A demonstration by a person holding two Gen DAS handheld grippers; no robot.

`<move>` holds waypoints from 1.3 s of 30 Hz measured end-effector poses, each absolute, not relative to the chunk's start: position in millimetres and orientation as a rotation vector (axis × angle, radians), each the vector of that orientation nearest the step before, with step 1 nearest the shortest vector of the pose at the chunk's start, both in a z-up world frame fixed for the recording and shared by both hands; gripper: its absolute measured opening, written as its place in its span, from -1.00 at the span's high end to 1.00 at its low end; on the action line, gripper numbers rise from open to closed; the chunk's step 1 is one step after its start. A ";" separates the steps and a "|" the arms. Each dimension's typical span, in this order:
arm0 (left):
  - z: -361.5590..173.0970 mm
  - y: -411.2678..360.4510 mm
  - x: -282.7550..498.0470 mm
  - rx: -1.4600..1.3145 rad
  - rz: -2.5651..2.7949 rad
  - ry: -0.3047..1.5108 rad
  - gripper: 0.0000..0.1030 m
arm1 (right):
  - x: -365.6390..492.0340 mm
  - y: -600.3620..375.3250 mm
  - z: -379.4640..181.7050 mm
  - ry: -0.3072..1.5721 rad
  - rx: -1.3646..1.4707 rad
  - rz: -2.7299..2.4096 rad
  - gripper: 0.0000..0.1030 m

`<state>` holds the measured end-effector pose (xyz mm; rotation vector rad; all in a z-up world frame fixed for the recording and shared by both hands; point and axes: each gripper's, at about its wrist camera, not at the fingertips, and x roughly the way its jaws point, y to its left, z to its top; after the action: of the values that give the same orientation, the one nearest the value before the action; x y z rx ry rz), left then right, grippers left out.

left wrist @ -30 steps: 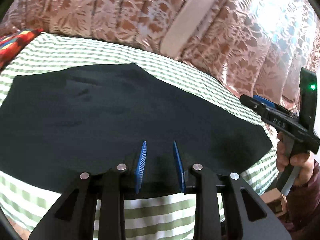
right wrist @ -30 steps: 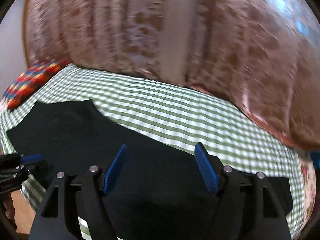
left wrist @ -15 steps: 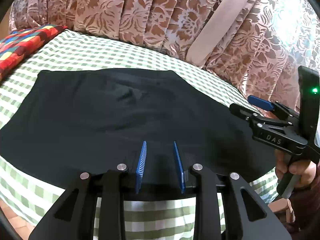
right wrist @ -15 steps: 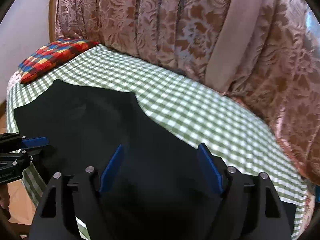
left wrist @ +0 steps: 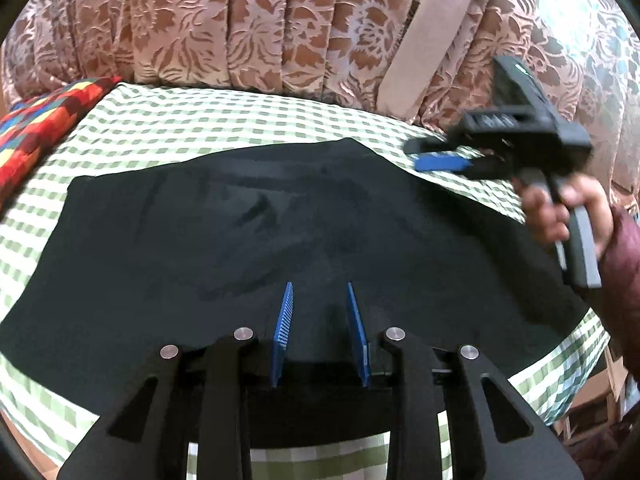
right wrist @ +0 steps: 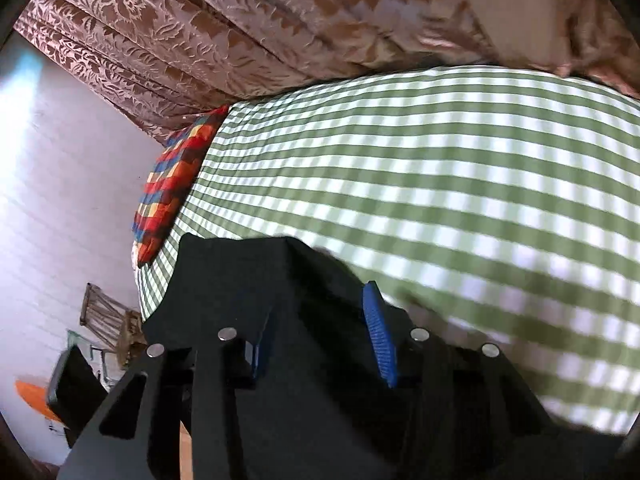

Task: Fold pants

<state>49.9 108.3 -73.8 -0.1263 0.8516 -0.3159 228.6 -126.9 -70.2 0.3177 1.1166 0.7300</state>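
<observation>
Here, the black pants [left wrist: 280, 240] are lying spread flat on a bed covered by a green-and-white checked sheet [left wrist: 200, 128]; they are reaching from near the sheet's left edge across to its right side, with their near hem running along the bed's front edge; a brown flowered curtain [left wrist: 240, 32] is hanging behind the bed's far edge, and a bright patchwork pillow [left wrist: 36, 128] is sitting at the far left corner.

The left gripper [left wrist: 318, 292] is hovering low over the near edge of the pants, its blue pads a little apart and the dark cloth showing between them; whether the pads are pinching a fold of that cloth, I cannot tell, since the cloth is black and the tips are lying right against it.

The right gripper [left wrist: 436, 162] is blurred in the left view; a hand [left wrist: 568, 216] in a dark red sleeve [left wrist: 624, 280] is gripping its handle, and its tip is sitting at the far right edge of the pants where cloth meets sheet; in its own view the right gripper [right wrist: 320, 320] is showing its jaws part spread, having just been closing, with the edge of the pants [right wrist: 280, 280] lying between them and not visibly clamped.
</observation>
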 end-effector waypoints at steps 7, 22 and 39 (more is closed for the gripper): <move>-82.6 109.2 57.1 -0.106 -0.299 0.886 0.49 | 248.5 -71.9 -88.4 1.208 0.268 0.810 0.72; -92.9 89.6 59.2 0.064 -0.180 0.914 0.48 | 257.4 -58.1 -111.6 1.131 0.120 0.668 0.87; -77.7 113.9 41.7 -0.084 -0.204 0.893 -0.07 | 227.6 -74.8 -58.7 1.025 0.097 0.615 0.12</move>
<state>41.7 113.9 -77.7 -0.0838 0.8926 -0.2045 227.6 -74.8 -58.7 0.0973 1.0254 0.6150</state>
